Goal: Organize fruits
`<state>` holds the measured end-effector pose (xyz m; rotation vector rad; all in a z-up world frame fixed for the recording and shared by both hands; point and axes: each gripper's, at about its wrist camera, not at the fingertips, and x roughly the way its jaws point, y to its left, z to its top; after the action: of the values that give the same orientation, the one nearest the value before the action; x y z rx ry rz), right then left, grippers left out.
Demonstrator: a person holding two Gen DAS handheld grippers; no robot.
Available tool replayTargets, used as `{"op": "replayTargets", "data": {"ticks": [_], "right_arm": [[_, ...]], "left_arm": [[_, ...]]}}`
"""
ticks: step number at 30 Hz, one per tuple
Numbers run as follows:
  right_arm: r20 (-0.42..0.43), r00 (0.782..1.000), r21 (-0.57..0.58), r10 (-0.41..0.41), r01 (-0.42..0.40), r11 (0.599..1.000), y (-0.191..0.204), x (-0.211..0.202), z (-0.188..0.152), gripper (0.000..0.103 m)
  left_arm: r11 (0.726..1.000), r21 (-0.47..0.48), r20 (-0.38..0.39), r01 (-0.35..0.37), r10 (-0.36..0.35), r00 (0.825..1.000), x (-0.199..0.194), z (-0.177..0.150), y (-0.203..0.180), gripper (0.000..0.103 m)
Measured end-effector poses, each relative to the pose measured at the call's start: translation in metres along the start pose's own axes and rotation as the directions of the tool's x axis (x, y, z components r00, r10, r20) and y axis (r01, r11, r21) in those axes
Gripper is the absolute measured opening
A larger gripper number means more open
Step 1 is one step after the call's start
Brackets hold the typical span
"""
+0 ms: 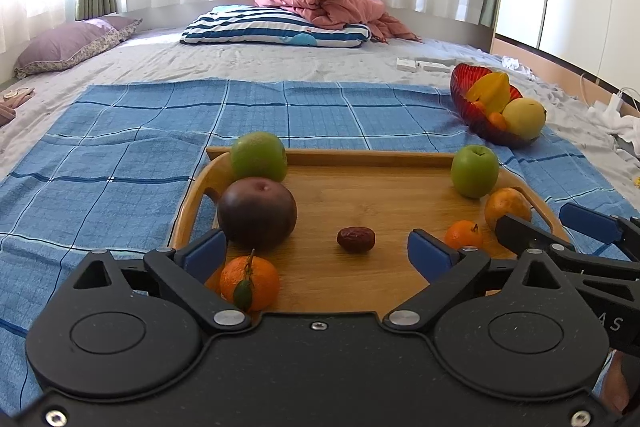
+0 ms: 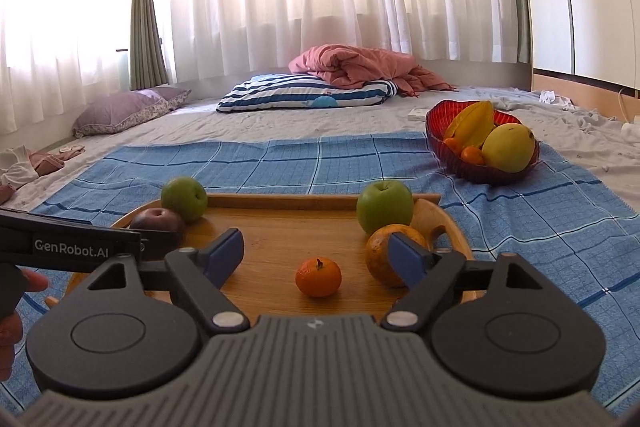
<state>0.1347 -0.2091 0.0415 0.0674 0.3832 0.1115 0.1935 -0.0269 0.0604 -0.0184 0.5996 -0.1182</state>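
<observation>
Left gripper and right gripper, jaws spread and holding nothing, hover at the near edge of a rimmed wooden tray. Its bare centre holds one wrinkled red date; two glossy green apples occupy the far corners. Beyond, a ribbed red bowl holds more fruit.

A smooth, matt wooden tray lies ahead of the grippers on a woven blue checked cloth. Far right, a glossy ribbed red glass-like bowl. Nearest fruit: a wrinkled matt date, a dimpled mandarin.
</observation>
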Motion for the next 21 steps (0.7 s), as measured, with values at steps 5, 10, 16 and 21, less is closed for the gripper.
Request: {"op": "replayTargets", "data": {"ticks": [5, 10, 16, 21], "right_arm": [[0.008, 1.0, -0.002, -0.012, 0.012, 1.0, 0.001, -0.003, 0.0, 0.092], [0.009, 1.0, 0.007, -0.018, 0.018, 1.0, -0.002, -0.007, 0.0, 0.095], [0.016, 1.0, 0.02, -0.018, 0.018, 1.0, -0.004, -0.013, 0.001, 0.103], [0.028, 0.999, 0.01, -0.016, 0.016, 1.0, -0.003, -0.02, 0.001, 0.103]], "left_arm": [[1.0, 0.004, -0.002, -0.001, 0.001, 1.0, -0.004, -0.002, 0.0, 0.098], [1.0, 0.005, -0.002, 0.0, 0.0, 1.0, -0.01, -0.005, 0.0, 0.099], [1.0, 0.0, 0.001, 0.006, -0.006, 1.0, -0.017, -0.007, 0.0, 0.101], [1.0, 0.008, -0.002, 0.013, -0.013, 1.0, -0.022, -0.01, -0.001, 0.102]]}}
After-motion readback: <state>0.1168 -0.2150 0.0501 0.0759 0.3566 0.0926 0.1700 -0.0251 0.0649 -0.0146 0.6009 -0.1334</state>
